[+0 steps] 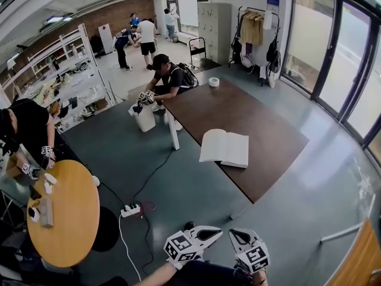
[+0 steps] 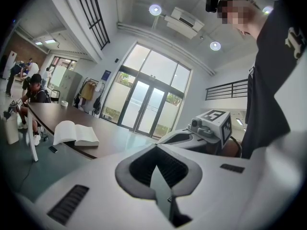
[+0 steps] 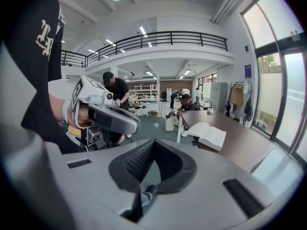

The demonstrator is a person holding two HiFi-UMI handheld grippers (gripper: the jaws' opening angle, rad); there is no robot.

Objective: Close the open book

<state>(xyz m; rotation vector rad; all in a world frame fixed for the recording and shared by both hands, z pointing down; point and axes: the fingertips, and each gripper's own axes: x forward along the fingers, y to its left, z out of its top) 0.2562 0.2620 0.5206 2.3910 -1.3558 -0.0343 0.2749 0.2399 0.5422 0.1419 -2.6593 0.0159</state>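
Observation:
The open book (image 1: 224, 148) lies flat with white pages up, near the front edge of the long brown table (image 1: 268, 130). It also shows in the left gripper view as the book (image 2: 74, 132) at far left, and in the right gripper view as the book (image 3: 207, 133) at right of centre. Both grippers hang low at the bottom of the head view, far from the table. My left gripper (image 1: 215, 232) is shut with nothing in it, jaws meeting (image 2: 156, 148). My right gripper (image 1: 234, 235) beside it is also shut and holds nothing (image 3: 153, 143).
A round wooden table (image 1: 62, 210) stands at left with a person (image 1: 30, 130) beside it. A power strip (image 1: 131, 210) and cables lie on the floor between me and the brown table. A seated person (image 1: 169, 76), a tape roll (image 1: 214, 81) and a white bin (image 1: 144, 118) are at its far end.

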